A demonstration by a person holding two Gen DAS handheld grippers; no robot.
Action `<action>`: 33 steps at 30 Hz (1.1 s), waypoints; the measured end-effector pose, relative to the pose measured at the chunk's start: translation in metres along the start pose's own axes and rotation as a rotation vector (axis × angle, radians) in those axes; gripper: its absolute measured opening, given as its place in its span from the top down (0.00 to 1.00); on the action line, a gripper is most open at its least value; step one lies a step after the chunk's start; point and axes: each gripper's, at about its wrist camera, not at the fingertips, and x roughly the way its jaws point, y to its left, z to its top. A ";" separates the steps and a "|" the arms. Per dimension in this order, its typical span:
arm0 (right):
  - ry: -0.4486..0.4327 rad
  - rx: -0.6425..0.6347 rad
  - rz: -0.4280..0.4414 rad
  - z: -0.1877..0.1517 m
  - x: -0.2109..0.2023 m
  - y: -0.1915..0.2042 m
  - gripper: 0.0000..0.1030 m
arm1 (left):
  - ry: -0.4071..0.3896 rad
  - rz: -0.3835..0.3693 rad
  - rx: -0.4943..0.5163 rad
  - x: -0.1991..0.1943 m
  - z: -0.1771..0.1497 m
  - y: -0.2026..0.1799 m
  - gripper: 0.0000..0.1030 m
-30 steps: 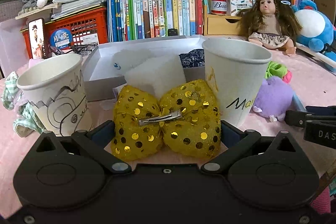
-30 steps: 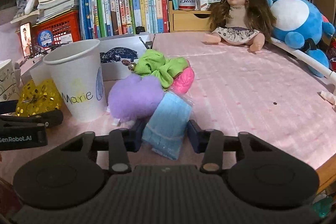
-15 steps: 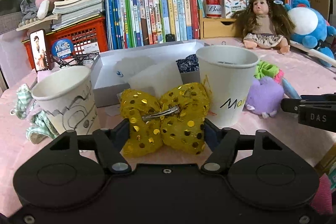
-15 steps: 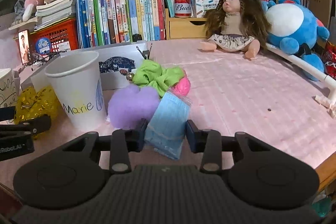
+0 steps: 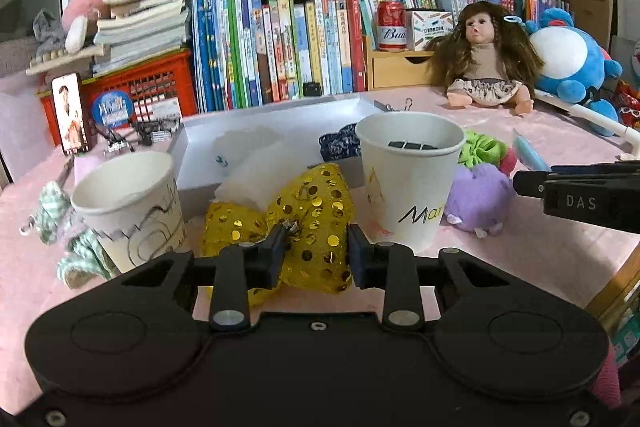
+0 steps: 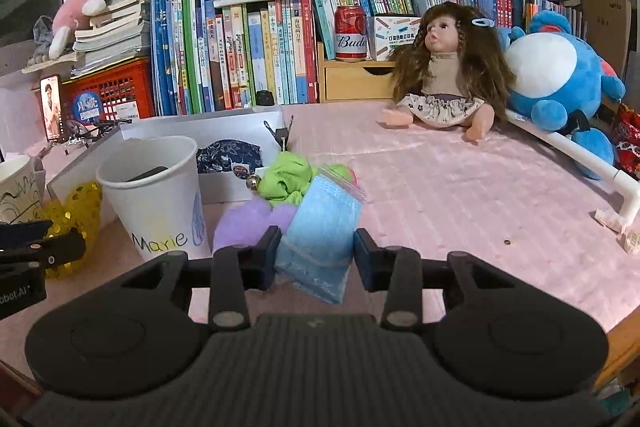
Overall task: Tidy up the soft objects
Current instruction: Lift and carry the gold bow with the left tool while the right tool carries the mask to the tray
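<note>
A yellow sequin bow (image 5: 316, 211) is bunched up between the fingers of my left gripper (image 5: 316, 241). Its jaws are closing and the pads press on the bow. The bow hangs between two paper cups, one with black scribbles (image 5: 132, 203) and one marked "Marie" (image 5: 408, 179). My right gripper (image 6: 316, 245) is shut on a blue face-mask packet (image 6: 324, 223), which tilts up from the pink cloth. Just behind it lie a purple plush (image 6: 248, 223), a green scrunchie (image 6: 288, 175) and a pink soft thing, mostly hidden.
An open grey box (image 5: 280, 131) with a dark patterned cloth stands behind the cups. A green checked cloth (image 5: 52, 203) lies at the left. A doll (image 6: 440, 75), a blue plush (image 6: 560, 83) and rows of books line the back. The table edge (image 6: 624, 339) runs near right.
The left jaws came in from wide apart and squeezed the flat bow into a bunch, raising it a little. The right gripper kept hold of the mask packet, barely moving.
</note>
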 end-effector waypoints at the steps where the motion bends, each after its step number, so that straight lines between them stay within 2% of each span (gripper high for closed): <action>1: -0.002 0.000 0.000 0.000 0.000 0.000 0.57 | -0.011 0.004 0.005 -0.002 0.000 0.000 0.74; 7: -0.018 -0.003 0.002 0.004 -0.001 0.001 0.57 | -0.091 0.013 0.037 -0.017 0.008 0.000 0.76; 16: -0.069 -0.024 0.030 0.025 -0.001 0.002 0.57 | -0.180 0.014 0.059 -0.033 0.039 0.008 0.76; 23: -0.083 -0.041 0.094 0.053 0.007 0.004 0.57 | -0.184 -0.020 0.028 -0.027 0.081 0.028 0.76; 33: -0.083 -0.065 0.205 0.099 0.027 0.018 0.57 | -0.112 -0.030 -0.017 0.014 0.143 0.065 0.76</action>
